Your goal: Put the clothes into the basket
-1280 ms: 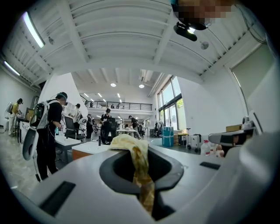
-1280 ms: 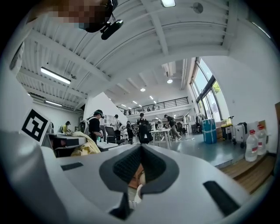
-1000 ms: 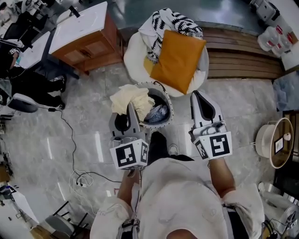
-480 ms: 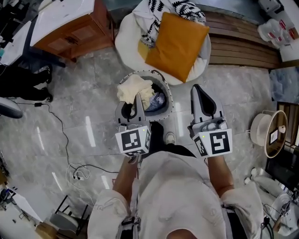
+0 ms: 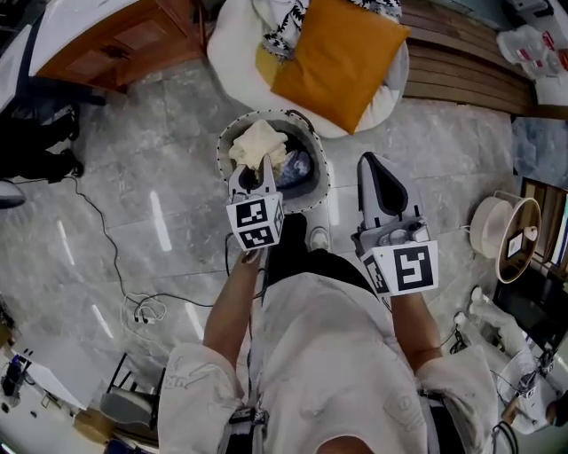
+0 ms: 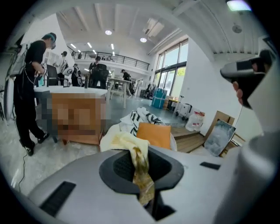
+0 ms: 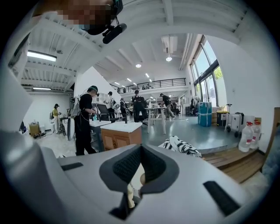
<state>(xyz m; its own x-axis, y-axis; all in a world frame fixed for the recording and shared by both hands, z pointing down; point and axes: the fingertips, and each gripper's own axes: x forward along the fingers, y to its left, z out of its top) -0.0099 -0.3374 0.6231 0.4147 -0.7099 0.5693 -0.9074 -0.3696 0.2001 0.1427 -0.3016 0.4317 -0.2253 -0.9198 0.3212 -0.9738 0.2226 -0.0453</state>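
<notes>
A round grey basket (image 5: 312,180) stands on the marble floor in front of my feet, with blue and dark clothes (image 5: 295,167) inside. My left gripper (image 5: 265,166) reaches over its near rim and is shut on a cream cloth (image 5: 256,142), which lies bunched in the left half of the basket. In the left gripper view the cream cloth (image 6: 139,168) runs pinched between the pads. My right gripper (image 5: 371,165) hovers to the right of the basket, shut with nothing in it.
Beyond the basket sits a white beanbag (image 5: 232,53) carrying an orange cushion (image 5: 342,53) and a black-and-white patterned cloth (image 5: 286,19). A wooden cabinet (image 5: 115,44) is at far left, wooden steps (image 5: 461,66) at far right, a cable (image 5: 133,301) on the floor at left.
My left gripper has dropped toward the basket, and the cream cloth has gone from hanging over the left rim to lying inside. The right gripper has sunk a little.
</notes>
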